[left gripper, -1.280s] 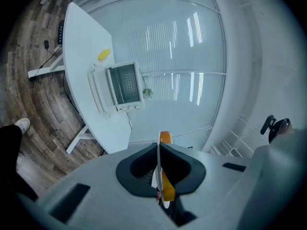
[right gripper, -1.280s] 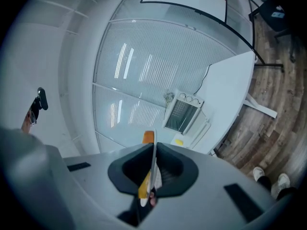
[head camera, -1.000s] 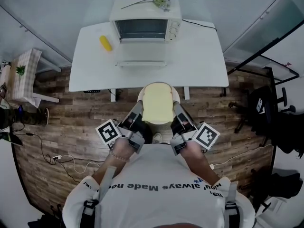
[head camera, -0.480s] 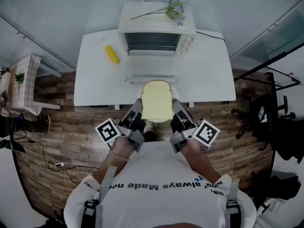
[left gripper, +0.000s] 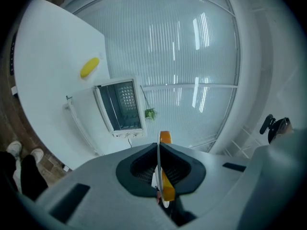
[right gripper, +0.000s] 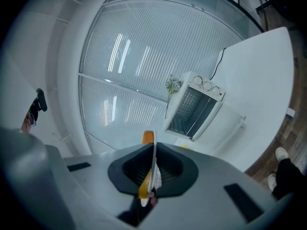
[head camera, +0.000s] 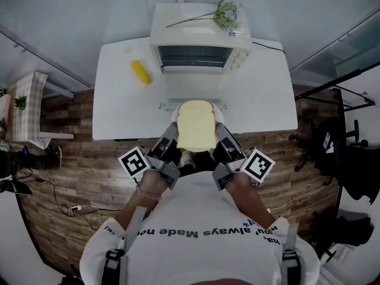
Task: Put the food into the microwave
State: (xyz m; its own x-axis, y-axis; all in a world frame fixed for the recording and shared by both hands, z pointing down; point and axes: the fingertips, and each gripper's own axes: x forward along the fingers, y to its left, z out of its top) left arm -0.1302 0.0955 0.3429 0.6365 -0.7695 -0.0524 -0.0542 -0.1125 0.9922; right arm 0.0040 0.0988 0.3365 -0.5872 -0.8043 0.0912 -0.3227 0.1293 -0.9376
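Note:
A slice of bread [head camera: 196, 125] lies on a white plate [head camera: 176, 115] that I carry level between both grippers. My left gripper [head camera: 170, 136] is shut on the plate's left rim, and my right gripper [head camera: 219, 134] is shut on its right rim. In the left gripper view the plate [left gripper: 158, 169] runs edge-on between the shut jaws, with the bread's orange crust [left gripper: 165, 138] behind it. The right gripper view shows the plate [right gripper: 153, 163] the same way. The white microwave [head camera: 199, 40] stands at the back of the table, its door [head camera: 193, 95] folded down, just beyond the plate.
A yellow corn cob [head camera: 141, 72] lies on the white table [head camera: 119, 111] left of the microwave. A flower sprig [head camera: 222, 15] rests on the microwave's top. A small side table [head camera: 27, 100] stands far left and a black chair [head camera: 338, 144] at the right.
Both grippers and the plate have moved toward the table. The plate's far edge now overlaps the table's front edge, near the open door.

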